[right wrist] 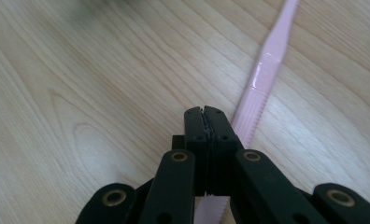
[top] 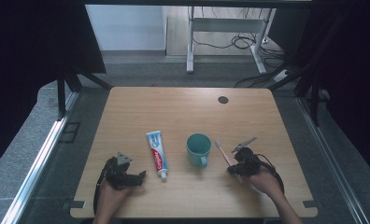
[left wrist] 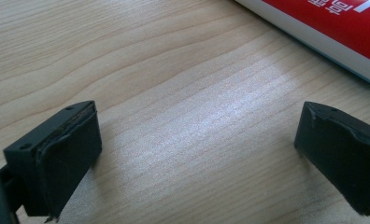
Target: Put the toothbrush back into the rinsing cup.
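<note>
Right gripper: right gripper (right wrist: 205, 112) has its black jaws pressed together over the tail end of the slim pink plastic toothbrush (right wrist: 262, 74), whose handle passes beneath them and comes out at the bottom edge; it looks pinched, low on the table.
Left gripper: left gripper (left wrist: 197, 140) rests spread wide over bare wood, nothing between its pads, just beside the toothpaste.
Toothbrush position: lying flat on the pale wooden table (top: 183, 112), right of the teal mug with a handle (top: 198, 148), head end pointing away from the person.
Step in hand: likely grasping the toothbrush before lifting it.
Next move: probably a lift and tilt to stand it in the mug, keeping the thin handle from swivelling.
Writing: white, red and blue toothpaste tube (top: 157, 154) shows white lettering on red, too cropped to read.
</note>
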The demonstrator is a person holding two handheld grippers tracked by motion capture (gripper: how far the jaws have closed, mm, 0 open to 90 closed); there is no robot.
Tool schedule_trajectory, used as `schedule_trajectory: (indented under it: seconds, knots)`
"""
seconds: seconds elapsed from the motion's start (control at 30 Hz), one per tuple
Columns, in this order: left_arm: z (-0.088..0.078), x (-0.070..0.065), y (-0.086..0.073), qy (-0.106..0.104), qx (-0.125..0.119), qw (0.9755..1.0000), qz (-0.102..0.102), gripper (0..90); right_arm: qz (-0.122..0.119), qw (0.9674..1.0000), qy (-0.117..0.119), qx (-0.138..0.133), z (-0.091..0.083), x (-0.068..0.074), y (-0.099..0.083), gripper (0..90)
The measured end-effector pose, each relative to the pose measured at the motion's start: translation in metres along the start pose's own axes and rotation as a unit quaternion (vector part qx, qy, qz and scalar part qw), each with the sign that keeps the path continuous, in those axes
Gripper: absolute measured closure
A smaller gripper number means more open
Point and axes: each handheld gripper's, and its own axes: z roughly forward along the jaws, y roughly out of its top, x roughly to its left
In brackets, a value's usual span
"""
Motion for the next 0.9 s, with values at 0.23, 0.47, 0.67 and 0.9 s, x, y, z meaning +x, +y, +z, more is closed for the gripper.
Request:
schedule_trajectory:
  seconds: [0.23,0.47,0.67,0.9]
  knots:
    - [0.000,0.000,0.000,0.000,0.000,1.0000,0.000,0.5,0.015,0.9998,-0.010,-0.001,-0.007,-0.012,-0.007,88.1]
    - [0.000,0.000,0.000,0.000,0.000,1.0000,0.000,0.5,0.014,0.9999,-0.007,-0.002,-0.008,-0.012,-0.008,86.2]
    - [0.000,0.000,0.000,0.000,0.000,1.0000,0.000,0.5,0.007,0.9997,-0.021,-0.007,-0.021,-0.012,-0.008,79.7]
    - [0.000,0.000,0.000,0.000,0.001,1.0000,0.000,0.5,0.011,0.9993,-0.033,0.017,-0.022,-0.017,-0.007,70.8]
